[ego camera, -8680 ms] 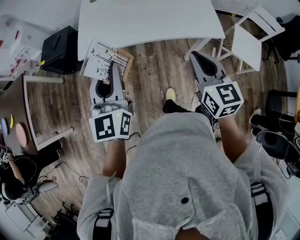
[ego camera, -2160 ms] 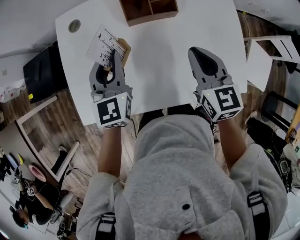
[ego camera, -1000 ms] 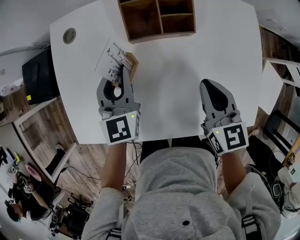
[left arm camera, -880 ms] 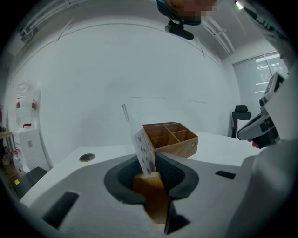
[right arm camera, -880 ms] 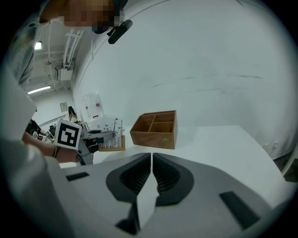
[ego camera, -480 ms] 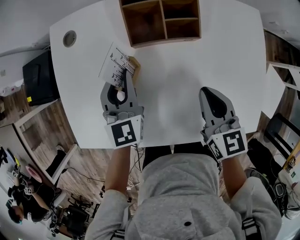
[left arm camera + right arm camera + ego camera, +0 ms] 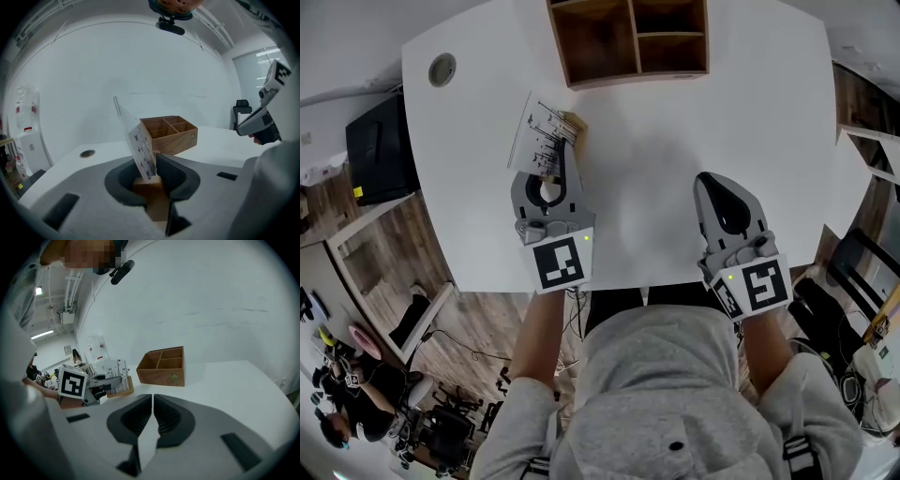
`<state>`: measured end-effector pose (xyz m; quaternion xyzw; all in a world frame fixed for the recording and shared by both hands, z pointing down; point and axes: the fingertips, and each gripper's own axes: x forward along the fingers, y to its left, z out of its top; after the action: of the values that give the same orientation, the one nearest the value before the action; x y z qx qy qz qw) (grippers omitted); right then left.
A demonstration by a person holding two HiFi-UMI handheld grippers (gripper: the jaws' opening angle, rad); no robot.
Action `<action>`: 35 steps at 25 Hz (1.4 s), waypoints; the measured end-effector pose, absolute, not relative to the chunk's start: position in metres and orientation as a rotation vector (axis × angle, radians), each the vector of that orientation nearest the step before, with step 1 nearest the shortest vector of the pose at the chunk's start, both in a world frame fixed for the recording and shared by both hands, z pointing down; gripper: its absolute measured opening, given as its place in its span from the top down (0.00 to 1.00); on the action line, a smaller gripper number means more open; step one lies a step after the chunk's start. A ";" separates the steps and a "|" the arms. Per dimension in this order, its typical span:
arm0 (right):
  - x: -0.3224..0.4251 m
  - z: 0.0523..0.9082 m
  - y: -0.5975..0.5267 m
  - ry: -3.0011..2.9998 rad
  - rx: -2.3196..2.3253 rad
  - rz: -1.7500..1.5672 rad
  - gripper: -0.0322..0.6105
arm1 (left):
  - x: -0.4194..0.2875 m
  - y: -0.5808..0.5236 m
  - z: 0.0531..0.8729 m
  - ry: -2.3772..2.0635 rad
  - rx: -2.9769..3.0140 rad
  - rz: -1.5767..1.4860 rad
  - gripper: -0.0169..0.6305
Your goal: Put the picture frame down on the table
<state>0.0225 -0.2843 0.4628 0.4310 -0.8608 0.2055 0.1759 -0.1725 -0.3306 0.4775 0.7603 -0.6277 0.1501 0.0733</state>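
Okay, my left gripper (image 7: 562, 157) is pinching the picture frame (image 7: 544, 139) at its wooden base (image 7: 151, 193), jaws clamped on either side of the block. The printed panel stands up out of the jaws and tilts to the left in the left gripper view. The frame is over the left part of the white table (image 7: 666, 141), between the round cable hole (image 7: 442, 68) and the table's middle, just in front of the wooden organizer box (image 7: 628, 37). From the right gripper view the base looks low over the tabletop, but I cannot tell whether it touches. My right gripper (image 7: 713, 180) is empty, its jaws pressed together with nothing between them. It hovers over the right part of the table near the front edge, well apart from the frame. The box sits at the far edge of the table with its compartments empty. Both grippers point away from me and slightly down.
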 end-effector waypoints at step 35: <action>0.012 0.458 -0.262 -2.433 1.258 0.573 0.90 | -0.154 -0.310 0.520 -1.618 2.331 0.641 0.72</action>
<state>0.0122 -0.2621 0.4582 0.4429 -0.8567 0.2017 0.1709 -0.1545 -0.3103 0.5195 0.7959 -0.5525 0.2189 0.1158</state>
